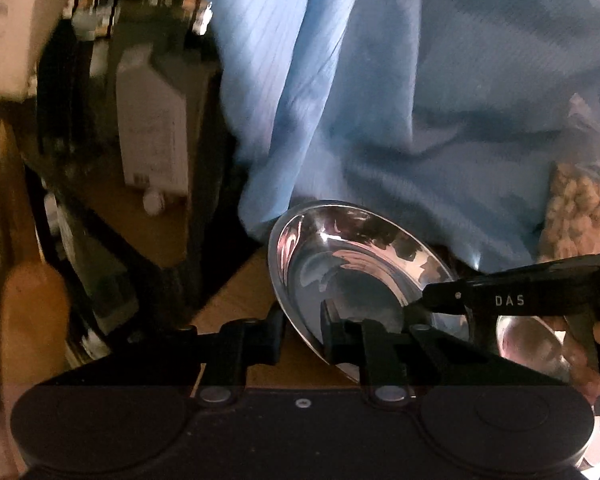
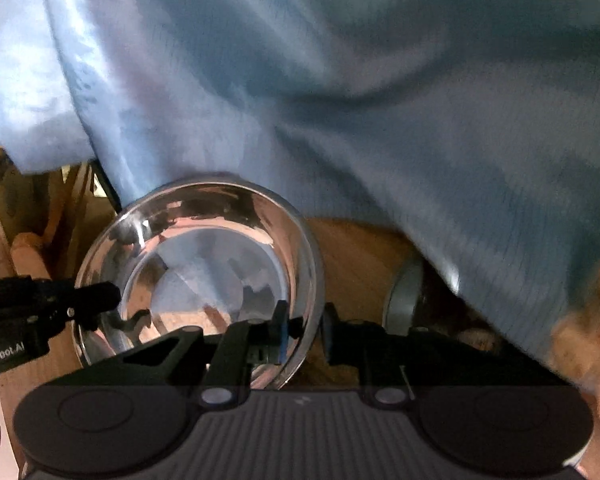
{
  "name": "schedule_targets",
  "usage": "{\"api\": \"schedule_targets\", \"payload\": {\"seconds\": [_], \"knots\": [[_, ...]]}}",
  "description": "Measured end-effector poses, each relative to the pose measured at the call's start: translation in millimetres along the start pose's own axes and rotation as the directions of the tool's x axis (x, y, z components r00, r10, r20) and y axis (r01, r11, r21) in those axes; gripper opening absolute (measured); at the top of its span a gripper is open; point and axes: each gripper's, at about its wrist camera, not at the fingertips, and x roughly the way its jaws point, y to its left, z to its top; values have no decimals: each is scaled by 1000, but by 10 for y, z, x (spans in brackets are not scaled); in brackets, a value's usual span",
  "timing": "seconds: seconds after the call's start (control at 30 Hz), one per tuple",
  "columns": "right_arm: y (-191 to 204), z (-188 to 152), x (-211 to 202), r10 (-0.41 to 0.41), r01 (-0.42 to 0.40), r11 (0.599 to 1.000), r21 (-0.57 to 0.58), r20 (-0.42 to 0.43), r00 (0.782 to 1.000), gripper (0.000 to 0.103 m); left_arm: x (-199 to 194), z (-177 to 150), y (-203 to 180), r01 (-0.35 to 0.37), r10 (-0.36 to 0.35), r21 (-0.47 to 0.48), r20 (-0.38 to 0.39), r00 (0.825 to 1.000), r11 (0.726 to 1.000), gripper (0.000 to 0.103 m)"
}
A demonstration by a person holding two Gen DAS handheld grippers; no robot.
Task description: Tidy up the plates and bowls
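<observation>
The steel bowl (image 1: 360, 276) was held tilted above the wooden tabletop (image 2: 356, 256), between both tools. The left tool (image 1: 302, 334) and the right tool (image 2: 302, 330) each clamped opposite rim sections, equally near.

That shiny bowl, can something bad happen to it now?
Maybe. Both grippers pinch only the thin rim of the bowl: the left hand-held gripper on one side, the right hand-held gripper on another. Smooth steel could slip out and fall onto the wooden table. The bowl is tilted and pressed near the blue cloth, which could snag it.
</observation>
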Motion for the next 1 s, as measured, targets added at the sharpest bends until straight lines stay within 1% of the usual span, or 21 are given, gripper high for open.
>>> {"api": "schedule_targets", "payload": {"seconds": [0.1,0.23,0.3,0.4,0.5,0.57,0.7,0.8,0.9,1.0], "knots": [[26,30,-170,-7,8,1000,-19,54,999,19,-106,71,-48,-1,1,16,37,999,1000,19],[-3,-21,-477,9,-8,1000,-13,93,996,18,-325,133,-79,41,-42,12,69,997,999,19],[-8,-102,-667,23,-22,1000,-12,107,994,17,-436,132,-89,67,-67,9,73,995,998,19],[7,-217,-920,58,-59,998,0,115,992,17,-656,60,-107,101,-103,29,70,992,994,19],[37,-392,-1188,103,-105,994,15,105,989,17,-879,-76,-143,111,-114,73,38,993,991,19],[136,-543,-1331,121,-123,992,18,94,988,17,-1002,-190,-175,112,-113,94,12,994,989,19],[228,-830,-1506,158,-161,986,38,62,985,17,-1147,-407,-214,110,-103,135,-58,993,985,19],[265,-975,-1583,180,-182,981,61,29,983,17,-1163,-535,-230,106,-88,165,-113,990,981,19],[262,-1064,-1623,191,-190,979,73,-7,982,17,-1165,-628,-246,103,-70,193,-170,983,976,20],[246,-1117,-1593,203,-198,976,92,-41,978,17,-1103,-688,-275,84,-35,225,-214,976,971,20]]}}
